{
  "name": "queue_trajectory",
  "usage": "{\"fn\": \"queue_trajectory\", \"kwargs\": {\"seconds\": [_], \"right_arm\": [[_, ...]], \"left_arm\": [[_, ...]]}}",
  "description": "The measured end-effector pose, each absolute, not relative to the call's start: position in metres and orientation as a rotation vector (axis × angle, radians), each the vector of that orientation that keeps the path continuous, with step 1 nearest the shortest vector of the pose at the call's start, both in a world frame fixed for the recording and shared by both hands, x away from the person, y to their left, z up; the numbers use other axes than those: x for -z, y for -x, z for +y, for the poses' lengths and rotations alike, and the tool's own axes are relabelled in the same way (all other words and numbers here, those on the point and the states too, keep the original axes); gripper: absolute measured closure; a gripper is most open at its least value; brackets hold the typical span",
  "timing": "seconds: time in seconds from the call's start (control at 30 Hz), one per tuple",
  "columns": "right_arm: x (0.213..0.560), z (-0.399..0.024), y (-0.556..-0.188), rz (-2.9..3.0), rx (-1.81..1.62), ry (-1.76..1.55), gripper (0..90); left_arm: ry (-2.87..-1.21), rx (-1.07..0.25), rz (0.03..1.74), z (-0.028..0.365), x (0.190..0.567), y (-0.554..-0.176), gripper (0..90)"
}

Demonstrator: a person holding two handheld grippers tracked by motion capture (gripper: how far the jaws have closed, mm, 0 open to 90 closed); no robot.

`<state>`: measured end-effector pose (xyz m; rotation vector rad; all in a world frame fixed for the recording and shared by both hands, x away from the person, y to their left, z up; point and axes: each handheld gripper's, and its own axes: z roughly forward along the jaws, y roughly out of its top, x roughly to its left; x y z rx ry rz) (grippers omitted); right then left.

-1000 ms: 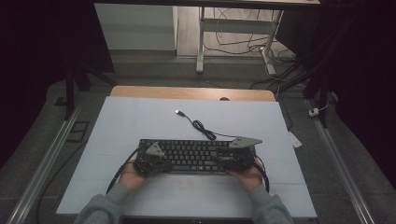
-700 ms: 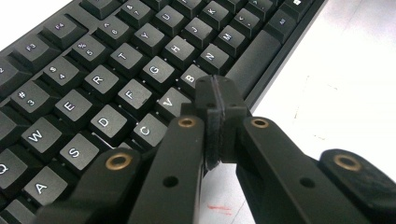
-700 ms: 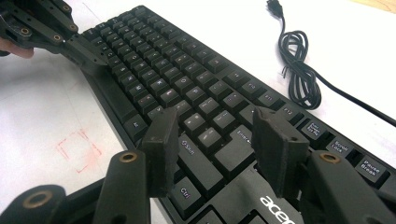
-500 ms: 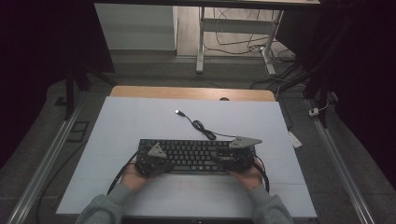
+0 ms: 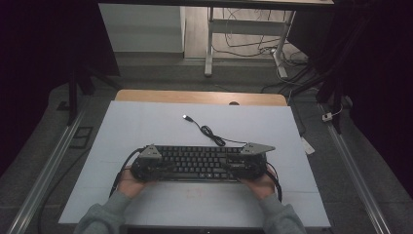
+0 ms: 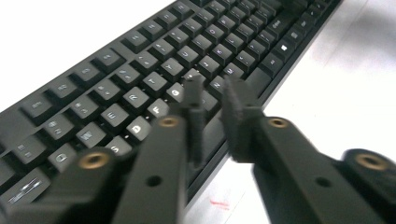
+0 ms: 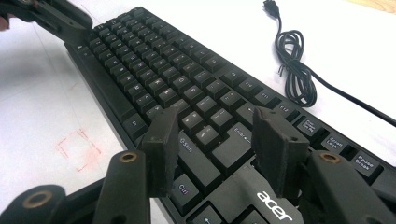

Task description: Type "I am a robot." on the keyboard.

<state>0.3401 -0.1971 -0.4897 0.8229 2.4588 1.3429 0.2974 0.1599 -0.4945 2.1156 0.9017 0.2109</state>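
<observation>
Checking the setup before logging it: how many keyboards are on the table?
1: a black keyboard lies near the front edge of the white table, its cable trailing toward the back.

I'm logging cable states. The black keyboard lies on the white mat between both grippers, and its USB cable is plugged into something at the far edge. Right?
Not quite. The keyboard lies on the mat between the left gripper and right gripper, but the high view shows the cable ending loose on the mat, unplugged.
</observation>
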Motion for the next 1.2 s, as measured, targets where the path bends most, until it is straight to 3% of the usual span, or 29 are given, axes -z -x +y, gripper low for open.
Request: {"fn": "queue_trajectory", "kwargs": {"seconds": [0.13, 0.3, 0.7, 1.2], "right_arm": [[0.490, -0.200, -0.338, 2.457, -1.347, -0.824, 51.4], [0.490, -0.208, -0.332, 2.453, -1.359, -0.834, 51.0], [0.491, -0.217, -0.331, 2.445, -1.354, -0.843, 50.2], [0.491, -0.215, -0.332, 2.449, -1.354, -0.834, 50.2]], "left_arm": [[-2.089, -0.225, 0.938, 0.166, 0.491, -0.295, 51.3], [-2.069, -0.237, 0.970, 0.173, 0.488, -0.296, 41.9], [-2.050, -0.251, 0.990, 0.181, 0.482, -0.296, 37.0], [-2.056, -0.276, 1.044, 0.184, 0.480, -0.310, 38.7]]}}
